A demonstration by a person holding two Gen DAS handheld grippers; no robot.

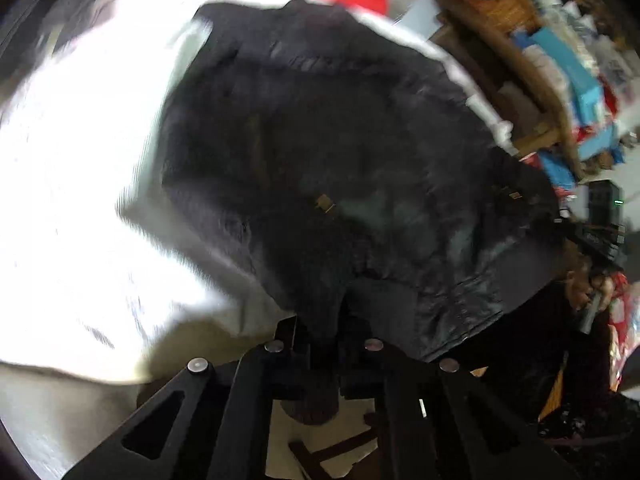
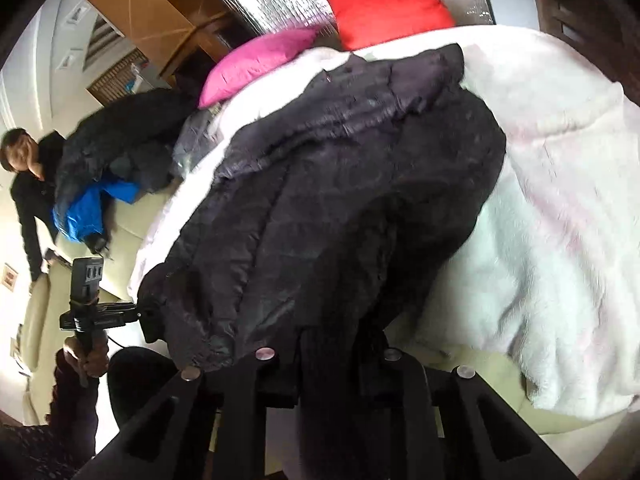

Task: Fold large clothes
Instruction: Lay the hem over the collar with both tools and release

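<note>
A large black padded jacket point(image 1: 340, 160) lies spread over a white fleece blanket point(image 1: 80, 184) on a sofa. My left gripper point(image 1: 324, 332) is shut on the jacket's near edge; a fold of dark fabric hangs down between its fingers. In the right wrist view the same jacket point(image 2: 340, 200) stretches away over the blanket point(image 2: 560, 220). My right gripper point(image 2: 340, 340) is shut on another part of the jacket's near edge. The left gripper point(image 2: 148, 320) also shows at the left, pinching the jacket's corner. The right gripper's body shows at the right edge of the left wrist view point(image 1: 600, 236).
A red cushion point(image 2: 388, 4) and a pink cushion point(image 2: 256, 60) lie at the blanket's far end. A pile of dark and blue clothes point(image 2: 100, 184) sits on the cream sofa point(image 2: 132, 232) at the left, beside a person point(image 2: 28, 184). Cluttered wooden shelves point(image 1: 540, 60) stand at the right.
</note>
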